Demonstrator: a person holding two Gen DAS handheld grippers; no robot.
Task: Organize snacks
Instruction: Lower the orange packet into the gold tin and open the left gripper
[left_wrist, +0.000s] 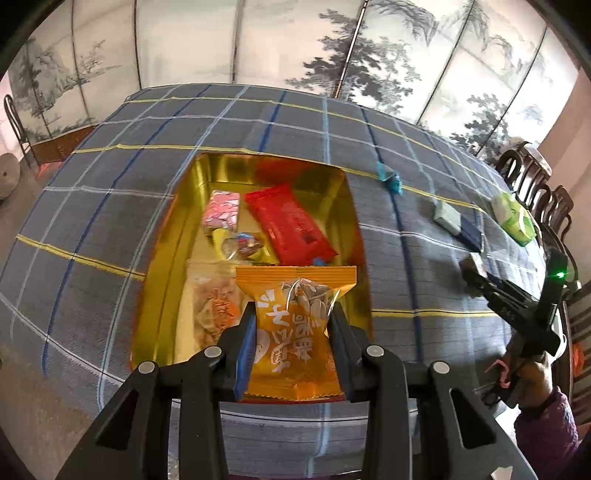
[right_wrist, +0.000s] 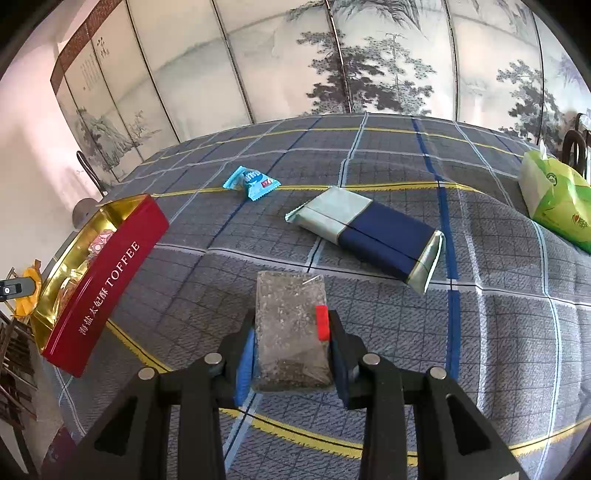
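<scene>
Orange seed packet (left_wrist: 295, 325) pinched in my left gripper (left_wrist: 293, 332), held above the near end of the gold-lined toffee tin (left_wrist: 162, 236), which already holds a red packet (left_wrist: 291, 225) and a pink one (left_wrist: 221, 212). Right gripper (right_wrist: 290, 339) pressed onto a grey speckled bar (right_wrist: 291, 328), over the tablecloth (right_wrist: 498, 332) toward its near edge. Blue candy (right_wrist: 251, 182) and navy-and-green packet (right_wrist: 369, 232) lie loose mid-cloth. Risk: slick film wrappers; releasing too near the tin's near wall may tip the packet out. Both grippers converging on the tin could collide.
</scene>
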